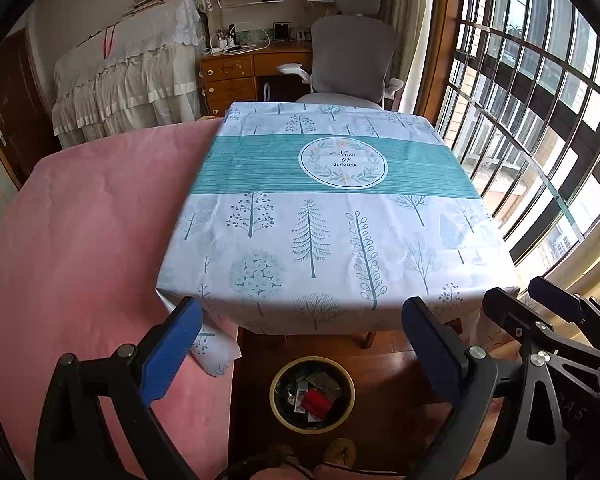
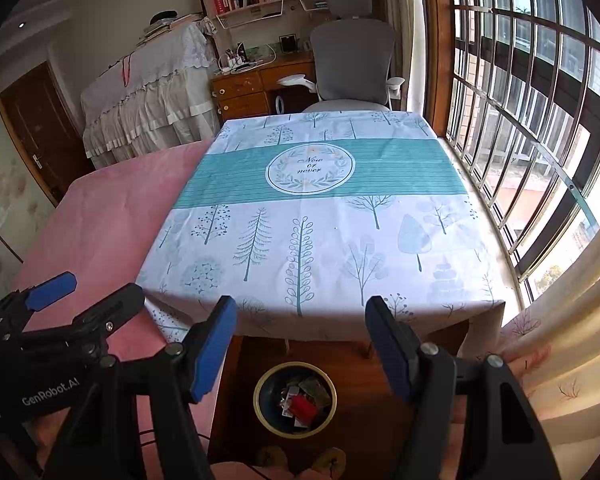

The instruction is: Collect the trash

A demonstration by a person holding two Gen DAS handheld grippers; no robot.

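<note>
A round bin (image 1: pixel 312 395) (image 2: pixel 295 399) with a yellow rim stands on the wooden floor below the table's near edge. It holds crumpled wrappers and a red piece of trash (image 1: pixel 316 402) (image 2: pixel 302 405). My left gripper (image 1: pixel 300 344) hangs above the bin, open, with nothing between its blue pads. My right gripper (image 2: pixel 300 350) is also open and empty above the bin. In the left wrist view the right gripper (image 1: pixel 540 304) shows at the right edge. In the right wrist view the left gripper (image 2: pixel 88 294) shows at the left.
A table (image 1: pixel 332 216) (image 2: pixel 320 220) under a white and teal tree-print cloth fills the middle. A pink bed (image 1: pixel 80 240) lies to its left, a barred window (image 1: pixel 540 100) to its right. A grey office chair (image 1: pixel 352 60) and a wooden desk stand behind.
</note>
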